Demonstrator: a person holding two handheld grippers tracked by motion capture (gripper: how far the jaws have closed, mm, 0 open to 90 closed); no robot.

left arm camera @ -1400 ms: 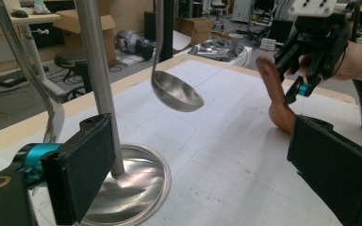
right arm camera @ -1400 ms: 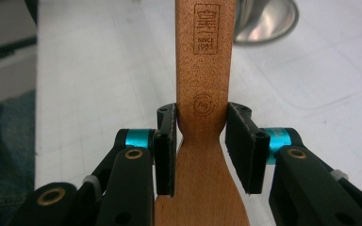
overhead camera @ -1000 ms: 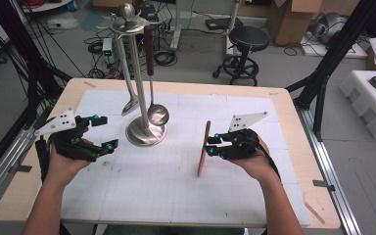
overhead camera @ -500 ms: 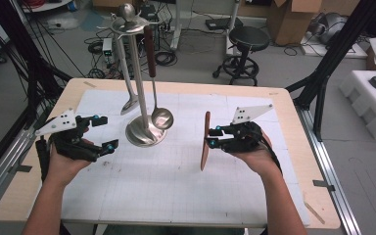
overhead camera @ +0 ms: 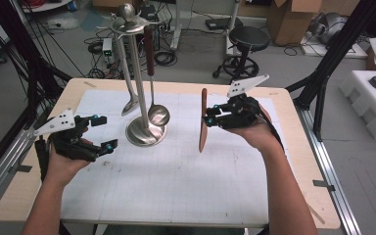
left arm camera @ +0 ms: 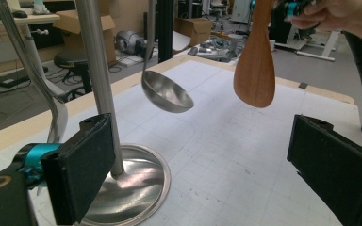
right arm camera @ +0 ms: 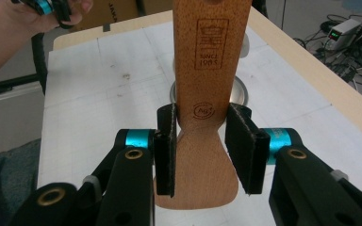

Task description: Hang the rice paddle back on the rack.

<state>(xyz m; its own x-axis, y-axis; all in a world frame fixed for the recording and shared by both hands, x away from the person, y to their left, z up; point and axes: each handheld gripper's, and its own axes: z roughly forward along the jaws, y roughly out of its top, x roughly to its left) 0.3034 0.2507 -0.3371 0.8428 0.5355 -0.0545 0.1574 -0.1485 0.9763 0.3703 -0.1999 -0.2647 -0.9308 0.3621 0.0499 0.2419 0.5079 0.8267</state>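
Note:
A wooden spatula (overhead camera: 203, 122) hangs upright above the white mat, its broad end (left arm camera: 254, 70) down and clear of the surface. My right gripper (overhead camera: 209, 119) is shut on its narrow waist, with both pads pressing the wood (right arm camera: 209, 70). To the left stands a steel utensil stand (overhead camera: 139, 73) on a round base. A ladle (overhead camera: 158, 115) and a second steel utensil (overhead camera: 129, 105) hang from it. My left gripper (overhead camera: 105, 132) is open beside the base, with nothing between its jaws. Ahead of them rise the stand's pole (left arm camera: 96, 84) and the ladle bowl (left arm camera: 167, 94).
The white gridded mat (overhead camera: 176, 186) covers most of the wooden table (overhead camera: 293, 147). A black stool (overhead camera: 245, 39), cables and cardboard boxes lie on the floor beyond the far edge. White foam blocks (overhead camera: 372, 98) sit off to the right.
My right gripper has risen with the spatula, lifting its lower end well off the mat and carrying it a little farther back. The left gripper has stayed put.

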